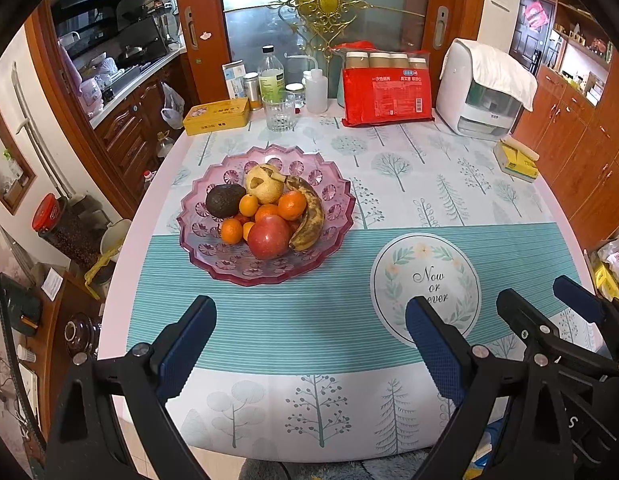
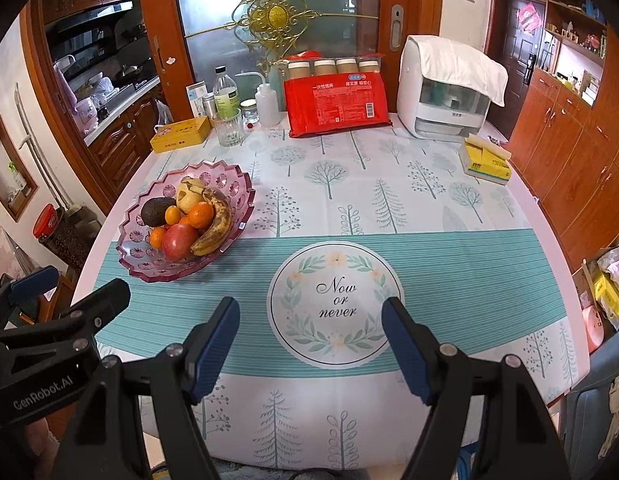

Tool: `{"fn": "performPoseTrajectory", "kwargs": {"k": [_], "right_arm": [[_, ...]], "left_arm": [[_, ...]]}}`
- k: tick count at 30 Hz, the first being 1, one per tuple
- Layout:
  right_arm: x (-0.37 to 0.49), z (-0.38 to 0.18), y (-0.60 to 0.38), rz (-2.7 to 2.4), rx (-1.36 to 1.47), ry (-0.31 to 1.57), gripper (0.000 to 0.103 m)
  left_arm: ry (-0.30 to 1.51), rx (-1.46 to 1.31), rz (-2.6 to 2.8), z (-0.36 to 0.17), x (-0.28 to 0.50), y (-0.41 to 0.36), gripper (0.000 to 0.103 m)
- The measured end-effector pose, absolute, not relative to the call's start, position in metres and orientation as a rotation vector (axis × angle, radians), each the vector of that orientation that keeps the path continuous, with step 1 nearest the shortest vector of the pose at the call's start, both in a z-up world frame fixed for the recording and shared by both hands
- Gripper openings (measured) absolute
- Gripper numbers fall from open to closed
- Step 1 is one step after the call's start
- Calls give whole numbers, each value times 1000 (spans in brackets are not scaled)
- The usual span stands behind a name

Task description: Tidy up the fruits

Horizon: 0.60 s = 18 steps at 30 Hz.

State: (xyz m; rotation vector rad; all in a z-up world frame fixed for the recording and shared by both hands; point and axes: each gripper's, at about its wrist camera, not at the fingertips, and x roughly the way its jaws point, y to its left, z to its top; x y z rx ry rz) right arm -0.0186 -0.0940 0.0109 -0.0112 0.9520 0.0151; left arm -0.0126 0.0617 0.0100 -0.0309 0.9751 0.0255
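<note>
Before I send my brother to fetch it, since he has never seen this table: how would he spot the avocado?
Find the pink scalloped glass bowl on the table's left half, away from the red package. The avocado lies on the pile's left side, beside the pear. It is the only dark, rough-skinned fruit; the rest are orange, red or yellow.

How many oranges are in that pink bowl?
5 visible: one against the banana, one mid-pile, one by the avocado, two at the front left. More may be hidden underneath.
</note>
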Motion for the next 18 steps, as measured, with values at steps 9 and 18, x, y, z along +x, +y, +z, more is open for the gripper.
{"fn": "performPoseTrajectory", "kwargs": {"k": [9, 18], "right_arm": [[-16, 10, -96, 17, -9, 955, 74], [-13, 1, -98, 20, -6, 973, 74]], "left_arm": [[978, -30, 27, 9, -11, 60, 95], [992, -30, 24, 3, -11, 56, 95]]}}
